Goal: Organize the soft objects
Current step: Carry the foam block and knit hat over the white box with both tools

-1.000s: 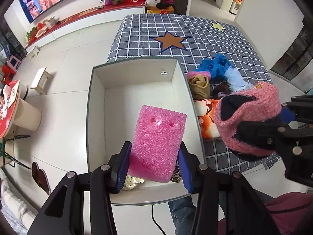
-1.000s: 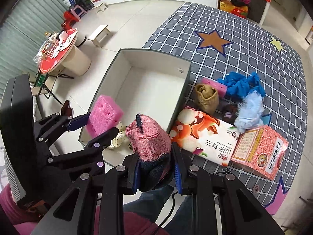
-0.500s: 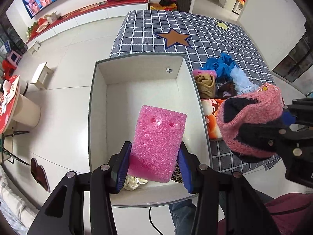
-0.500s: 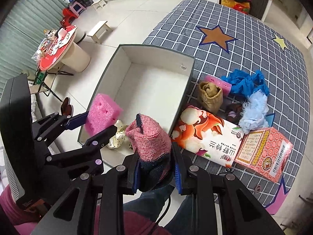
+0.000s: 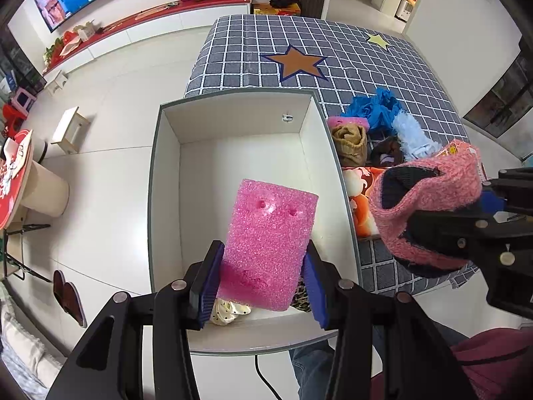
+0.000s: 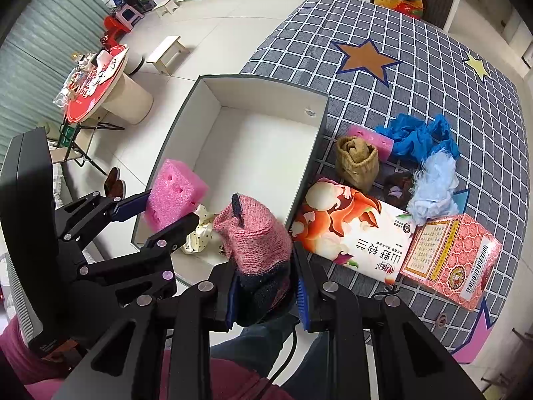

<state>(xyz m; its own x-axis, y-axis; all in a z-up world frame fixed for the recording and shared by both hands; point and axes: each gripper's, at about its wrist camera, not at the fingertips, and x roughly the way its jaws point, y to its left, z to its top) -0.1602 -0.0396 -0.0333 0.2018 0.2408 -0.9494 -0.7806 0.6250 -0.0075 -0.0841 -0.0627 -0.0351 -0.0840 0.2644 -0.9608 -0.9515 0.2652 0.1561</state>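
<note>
My left gripper (image 5: pixel 260 283) is shut on a pink foam block (image 5: pixel 269 243) and holds it above the near end of an open white box (image 5: pixel 166 180). The block also shows in the right wrist view (image 6: pixel 175 196). My right gripper (image 6: pixel 266 295) is shut on a pink and navy knit sock (image 6: pixel 256 243), held beside the box's near right corner (image 6: pixel 309 180). The sock shows in the left wrist view (image 5: pixel 429 203). A cream dotted cloth (image 5: pixel 230 311) and a dark patterned item lie in the box's near end.
On the checked cloth right of the box lie a tan knit item (image 6: pixel 356 158), a pink sponge (image 6: pixel 369 138), blue cloth (image 6: pixel 419 135), a pale blue fluffy item (image 6: pixel 433 186), a tissue pack (image 6: pixel 353 233) and a pink carton (image 6: pixel 453 256). A round table (image 6: pixel 96 80) stands on the floor left.
Both grippers keep their hold. The view has drifted slightly, so the box and table items sit a little farther into the frame.
</note>
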